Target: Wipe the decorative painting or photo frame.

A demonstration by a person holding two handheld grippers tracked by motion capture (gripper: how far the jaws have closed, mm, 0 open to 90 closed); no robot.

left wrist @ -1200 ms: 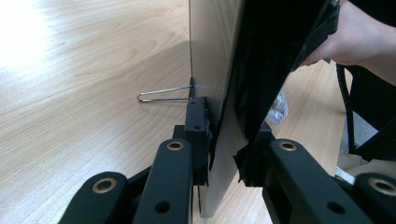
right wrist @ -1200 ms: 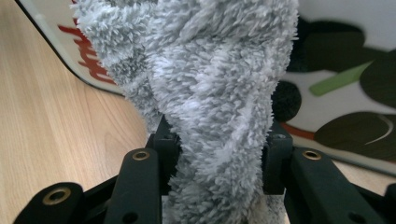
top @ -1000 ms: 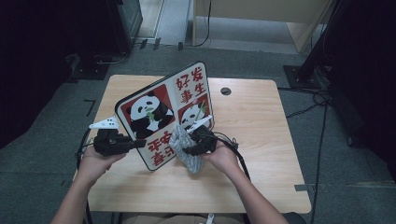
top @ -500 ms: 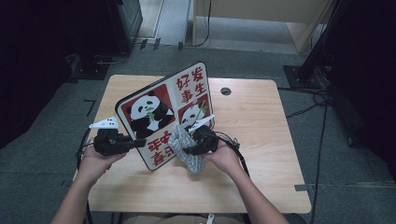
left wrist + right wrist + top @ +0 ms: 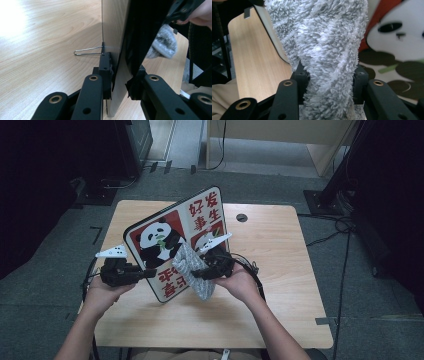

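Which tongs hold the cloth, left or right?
The right tongs, clamped on the fluffy grey cloth. The left tongs grip the panda board's edge instead.

We saw the board (image 5: 175,242) standing tilted across the middle of the desk (image 5: 280,250), blocking passage between left and right. The cloth (image 5: 192,270) lay against its face. Its wire stand (image 5: 87,51) jutted behind. The desk's right half and near edge lay open, a small hole (image 5: 242,217) at the back.
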